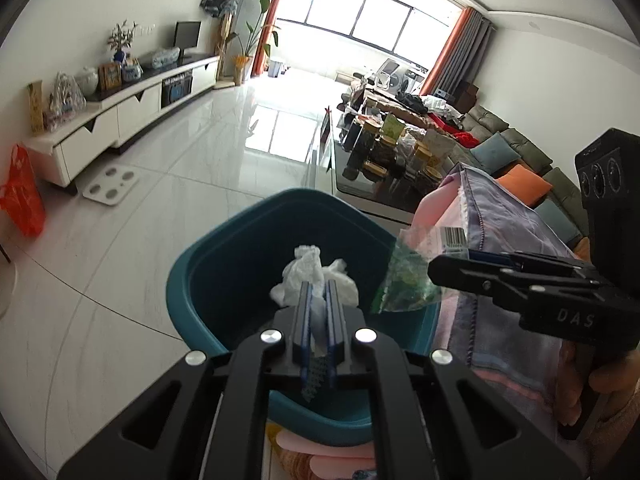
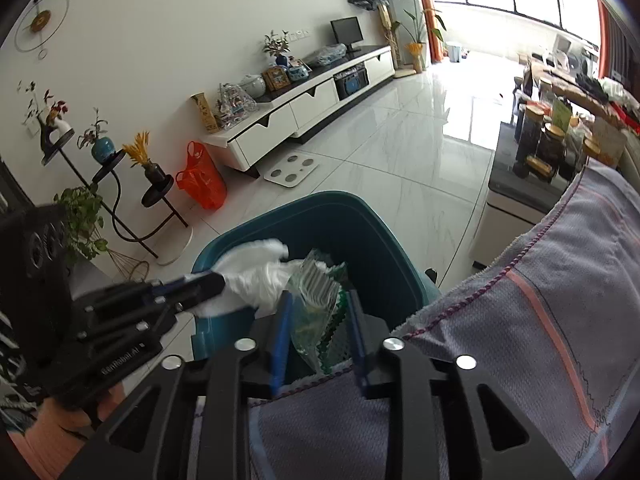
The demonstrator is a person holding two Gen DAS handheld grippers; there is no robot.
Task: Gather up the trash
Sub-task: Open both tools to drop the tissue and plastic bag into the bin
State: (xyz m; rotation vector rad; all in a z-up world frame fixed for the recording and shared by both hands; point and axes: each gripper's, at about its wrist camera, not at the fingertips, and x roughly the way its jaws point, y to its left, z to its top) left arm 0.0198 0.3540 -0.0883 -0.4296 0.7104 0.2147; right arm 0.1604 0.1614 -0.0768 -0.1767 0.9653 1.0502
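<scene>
A teal trash bin (image 1: 224, 280) stands on the white floor; it also shows in the right wrist view (image 2: 372, 248). My left gripper (image 1: 319, 292) is shut on a crumpled white tissue (image 1: 308, 272) and holds it over the bin's opening. In the right wrist view the left gripper (image 2: 208, 282) enters from the left with the tissue (image 2: 256, 276). My right gripper (image 2: 320, 304) holds a clear plastic wrapper with green print (image 2: 316, 300) between its fingers, over the bin's near rim. In the left wrist view the right gripper (image 1: 444, 268) comes from the right with the wrapper (image 1: 408, 280).
A purple and pink cloth-covered surface (image 2: 520, 320) lies beside the bin on the right. A dark coffee table with several jars (image 1: 384, 160) stands beyond. A white TV cabinet (image 1: 120, 116), a white scale (image 1: 111, 184) and an orange bag (image 1: 22, 196) are at left.
</scene>
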